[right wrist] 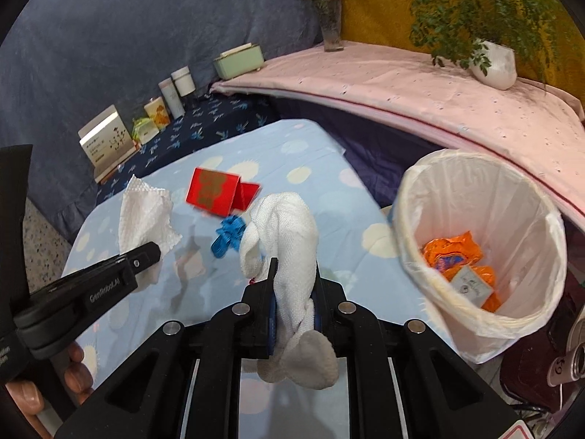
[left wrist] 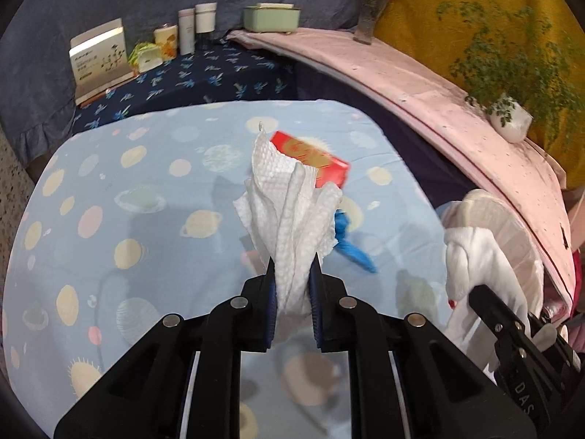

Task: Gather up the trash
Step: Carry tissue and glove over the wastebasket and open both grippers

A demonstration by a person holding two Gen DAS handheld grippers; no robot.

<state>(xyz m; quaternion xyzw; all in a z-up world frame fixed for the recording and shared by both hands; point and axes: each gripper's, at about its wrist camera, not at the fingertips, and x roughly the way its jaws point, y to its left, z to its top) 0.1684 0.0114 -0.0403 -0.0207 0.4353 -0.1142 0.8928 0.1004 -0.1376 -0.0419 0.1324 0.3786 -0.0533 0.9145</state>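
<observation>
a crinkled, quilted paper towel point(left wrist: 289, 216) is being pinched by the left gripper point(left wrist: 292, 285), a soft white sock point(right wrist: 289, 241) by the right gripper point(right wrist: 294, 281); a red carton point(right wrist: 219, 192) and blue scrap point(right wrist: 228, 237) are lying beyond on the planet-print cloth point(left wrist: 128, 183), beside the lined round bin point(right wrist: 475, 190).

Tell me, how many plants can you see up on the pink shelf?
2. A vase of pink flowers stands at the far end of the pink shelf, and a leafy green plant in a white pot sits nearer the right. Others may be hidden.
</observation>
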